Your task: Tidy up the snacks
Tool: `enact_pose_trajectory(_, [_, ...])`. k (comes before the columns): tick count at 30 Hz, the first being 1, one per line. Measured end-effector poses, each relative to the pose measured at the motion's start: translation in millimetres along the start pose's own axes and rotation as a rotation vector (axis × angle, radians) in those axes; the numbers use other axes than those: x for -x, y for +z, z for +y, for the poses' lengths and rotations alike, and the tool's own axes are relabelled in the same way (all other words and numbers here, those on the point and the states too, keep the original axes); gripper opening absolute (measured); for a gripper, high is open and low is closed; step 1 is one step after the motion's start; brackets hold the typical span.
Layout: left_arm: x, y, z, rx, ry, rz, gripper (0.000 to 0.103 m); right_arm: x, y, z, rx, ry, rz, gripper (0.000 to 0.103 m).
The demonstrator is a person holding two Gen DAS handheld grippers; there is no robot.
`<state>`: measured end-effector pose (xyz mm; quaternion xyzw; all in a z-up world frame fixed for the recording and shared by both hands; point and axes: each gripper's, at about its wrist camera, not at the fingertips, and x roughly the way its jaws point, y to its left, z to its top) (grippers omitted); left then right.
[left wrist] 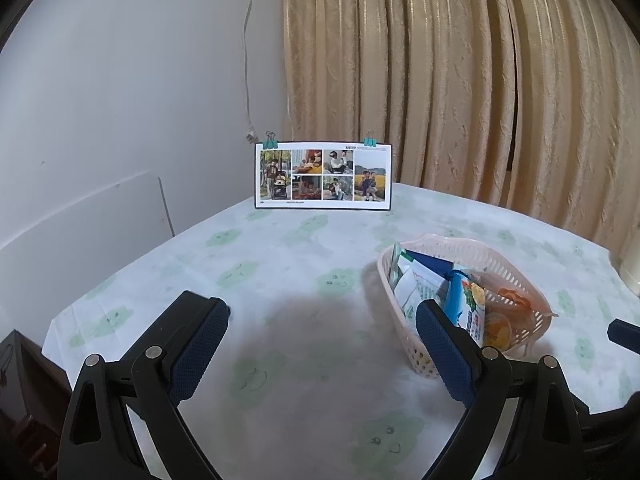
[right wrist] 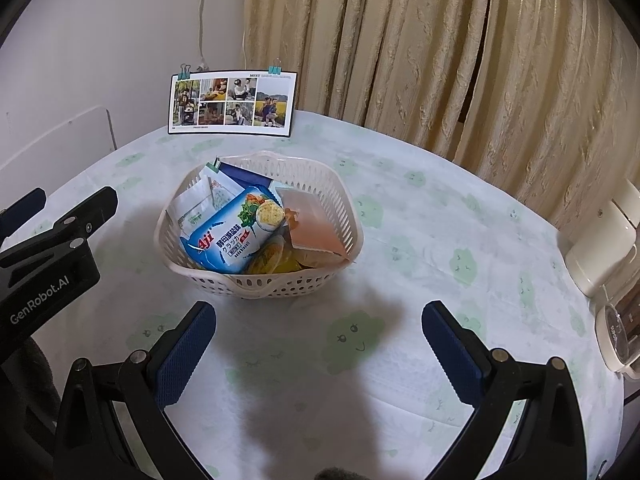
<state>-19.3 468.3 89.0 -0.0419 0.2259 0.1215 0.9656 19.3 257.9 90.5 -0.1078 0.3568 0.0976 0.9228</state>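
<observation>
The snacks sit heaped in a pale perforated plastic basket [right wrist: 256, 280] that stands on the table [right wrist: 420, 248], which wears a white cloth printed with green smiling shapes. Uppermost lies a blue cracker pack [right wrist: 234, 232], tilted with its printed face up; to its right a reddish-brown flat packet [right wrist: 316, 224] leans against the basket wall, white and green sachets [right wrist: 200, 204] stand at the left, and yellow wrapped pieces [right wrist: 272, 258] peek out low at the front.

The right claw [right wrist: 318, 332] hovers just short of the basket's near rim, its jaws spread wide and holding nothing. The left claw [left wrist: 322, 328] is likewise wide open and empty, over bare cloth, with the basket [left wrist: 516, 268] beside its right finger.

The cracker pack looks light, puffed with air and glossy, so the film is probably slippery and the contents brittle; a gentle pinch across its narrow width near the middle, or on a crimped end seal, seems safer than a hard squeeze. The flat packet appears stiffer and should take a grip along its free upper edge. The thin sachets are limp and best taken by a top corner. The basket itself seems light and may slide on the cloth if a pack is dragged rather than lifted, so steadying its rim could help

A clipped photo card [right wrist: 232, 104] stands at the far edge before the curtain [right wrist: 440, 40]
</observation>
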Motion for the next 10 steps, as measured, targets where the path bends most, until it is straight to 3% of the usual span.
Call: enact_pose_trajectory(10, [-0.8,-2.0,-0.8,-0.005,0.0,0.003,0.095,-0.6,-3.4,-1.5,0.012,-0.015,-0.017,0.103])
